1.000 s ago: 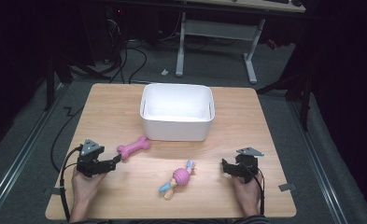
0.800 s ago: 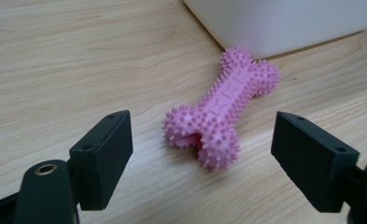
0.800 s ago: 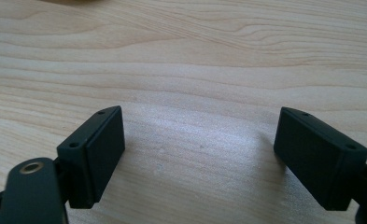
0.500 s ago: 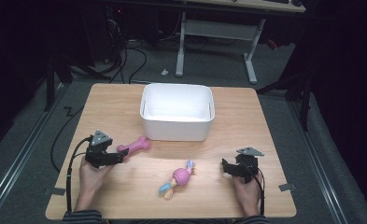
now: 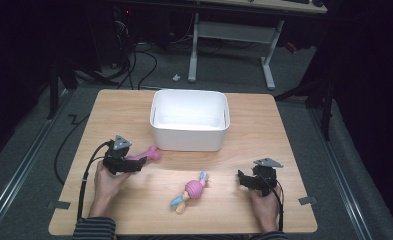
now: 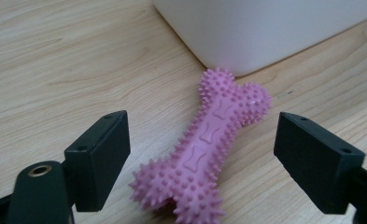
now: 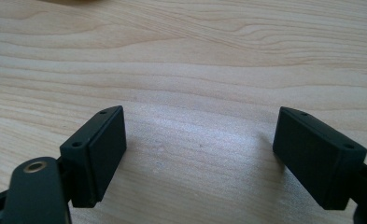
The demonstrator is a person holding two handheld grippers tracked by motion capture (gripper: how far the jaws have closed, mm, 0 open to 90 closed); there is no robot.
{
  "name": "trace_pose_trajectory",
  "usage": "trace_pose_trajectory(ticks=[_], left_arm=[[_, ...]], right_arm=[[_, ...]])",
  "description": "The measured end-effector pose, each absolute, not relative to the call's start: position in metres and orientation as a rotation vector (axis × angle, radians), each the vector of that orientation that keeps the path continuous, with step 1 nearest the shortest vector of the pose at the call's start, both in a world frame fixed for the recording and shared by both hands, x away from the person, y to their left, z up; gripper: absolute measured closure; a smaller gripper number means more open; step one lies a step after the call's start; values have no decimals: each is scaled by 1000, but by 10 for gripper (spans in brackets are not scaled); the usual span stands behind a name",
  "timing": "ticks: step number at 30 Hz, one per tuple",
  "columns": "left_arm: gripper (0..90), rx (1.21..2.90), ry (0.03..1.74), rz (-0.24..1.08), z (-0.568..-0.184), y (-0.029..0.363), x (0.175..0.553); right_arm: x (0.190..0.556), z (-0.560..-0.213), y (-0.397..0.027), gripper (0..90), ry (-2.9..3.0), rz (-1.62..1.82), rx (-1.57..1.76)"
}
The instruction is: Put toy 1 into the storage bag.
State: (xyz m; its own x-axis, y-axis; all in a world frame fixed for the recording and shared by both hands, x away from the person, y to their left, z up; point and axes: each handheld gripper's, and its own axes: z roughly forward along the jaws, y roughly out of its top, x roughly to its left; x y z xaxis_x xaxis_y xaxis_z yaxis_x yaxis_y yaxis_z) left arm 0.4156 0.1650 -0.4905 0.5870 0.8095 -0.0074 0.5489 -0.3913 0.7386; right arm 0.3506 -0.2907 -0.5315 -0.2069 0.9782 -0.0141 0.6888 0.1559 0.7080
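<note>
A wooden table point(image 5: 264, 130) bears a white bin point(image 5: 190, 120), pink bone toy point(image 5: 146, 154) and ball toy point(image 5: 191, 191).

Left gripper point(image 5: 140, 163): fingers point(image 6: 99, 156) wide apart, low, level. Right gripper point(image 5: 240, 179): fingers point(image 7: 97, 151) apart, just been closing slightly, nothing between.

The right gripper point(image 7: 200, 149) hangs over the bare wood table point(image 7: 195, 60), its jaws wide apart with nothing between them.

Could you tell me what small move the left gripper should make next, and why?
Probably ease forward a little, then close. The left gripper is open, its fingers apart on either side of the pink bone toy, not touching it.
</note>
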Motion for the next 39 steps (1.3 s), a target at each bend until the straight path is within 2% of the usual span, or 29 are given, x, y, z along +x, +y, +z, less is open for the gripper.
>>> trace_pose_trajectory(ticks=[12,24,39], left_arm=[[256,2181,1050,400,-498,151,434],[315,2328,1003,445,-503,146,437],[422,2390,975,386,-509,142,445]], right_arm=[[351,-531,-291,173,1962,802,1580],[350,-532,-291,173,1964,805,1579],[350,-531,-291,173,1964,805,1580]])
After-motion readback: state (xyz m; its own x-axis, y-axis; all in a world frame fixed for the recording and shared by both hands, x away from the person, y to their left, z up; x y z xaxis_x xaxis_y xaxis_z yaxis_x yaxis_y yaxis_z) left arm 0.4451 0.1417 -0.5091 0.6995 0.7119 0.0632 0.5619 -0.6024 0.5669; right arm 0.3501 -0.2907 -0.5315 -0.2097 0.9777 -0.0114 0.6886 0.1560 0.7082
